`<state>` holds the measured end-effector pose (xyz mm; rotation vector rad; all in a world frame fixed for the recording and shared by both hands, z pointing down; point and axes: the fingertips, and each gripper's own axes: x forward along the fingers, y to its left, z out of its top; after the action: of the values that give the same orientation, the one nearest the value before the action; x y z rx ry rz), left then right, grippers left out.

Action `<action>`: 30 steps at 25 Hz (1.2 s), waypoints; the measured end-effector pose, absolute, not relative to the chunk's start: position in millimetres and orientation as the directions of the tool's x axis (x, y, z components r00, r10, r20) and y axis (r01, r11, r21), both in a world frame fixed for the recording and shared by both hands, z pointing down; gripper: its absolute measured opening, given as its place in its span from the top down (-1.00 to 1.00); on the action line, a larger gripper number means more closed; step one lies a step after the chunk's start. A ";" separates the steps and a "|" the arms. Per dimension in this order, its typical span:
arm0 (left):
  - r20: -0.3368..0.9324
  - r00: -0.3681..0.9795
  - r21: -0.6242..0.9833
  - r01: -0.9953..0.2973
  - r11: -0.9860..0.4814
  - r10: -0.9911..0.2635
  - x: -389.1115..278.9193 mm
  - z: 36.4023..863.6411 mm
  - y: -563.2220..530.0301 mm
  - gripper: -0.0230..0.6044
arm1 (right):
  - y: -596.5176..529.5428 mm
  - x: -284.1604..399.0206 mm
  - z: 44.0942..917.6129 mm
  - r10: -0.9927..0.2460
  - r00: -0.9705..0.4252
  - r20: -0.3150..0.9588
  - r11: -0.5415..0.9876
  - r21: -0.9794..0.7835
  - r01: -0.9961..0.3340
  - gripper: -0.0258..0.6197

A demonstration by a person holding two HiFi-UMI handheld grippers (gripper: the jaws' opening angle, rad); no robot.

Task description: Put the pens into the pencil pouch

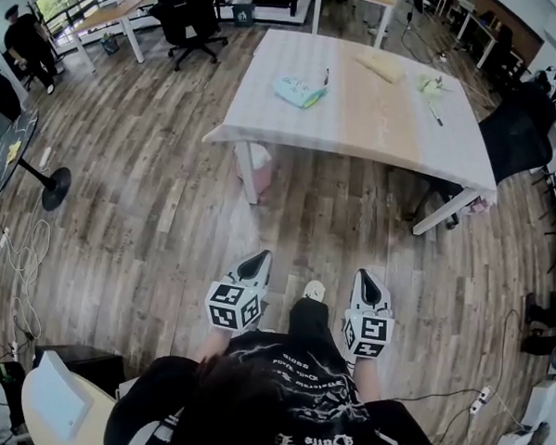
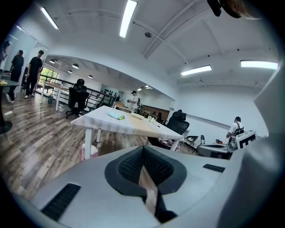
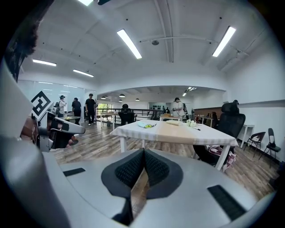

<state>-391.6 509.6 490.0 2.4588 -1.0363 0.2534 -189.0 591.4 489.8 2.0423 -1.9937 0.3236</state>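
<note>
While person stands well back from pale rectangular wooden tabletop (image 1: 376, 129), left claw (image 1: 257, 260) and right claw (image 1: 365, 279) hang pinched together, empty, bottom centre: nothing within reach. Teal fabric pencil pouch (image 1: 298, 91) upper centre; slim dark pen (image 1: 437, 115) further right.

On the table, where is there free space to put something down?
The near half of the table is bare, from the teal pouch forward to the front edge, and so is the middle between pouch and black pen. The far right is crowded: beige object, pale green object, pen.
</note>
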 end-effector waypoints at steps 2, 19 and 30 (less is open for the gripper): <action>0.337 0.685 0.330 -0.728 -0.600 -0.646 -381.9 489.5 486.2 0.86 | 566.5 -176.1 492.1 -0.942 0.020 0.336 -0.010 0.032 -0.999 0.89; 0.323 0.609 0.311 -0.791 -0.526 -0.725 -228.4 479.5 322.2 0.86 | 375.2 -14.2 485.4 -0.946 -0.095 0.309 0.105 0.015 -0.994 0.90; 0.338 0.603 0.320 -0.796 -0.514 -0.723 -163.3 484.7 285.0 0.86 | 338.7 50.0 493.7 -0.939 -0.128 0.320 0.130 -0.013 -0.991 0.90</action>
<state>-163.3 285.0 484.7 2.3888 -1.2085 0.2224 50.0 338.7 493.7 1.9016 -2.1729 0.3266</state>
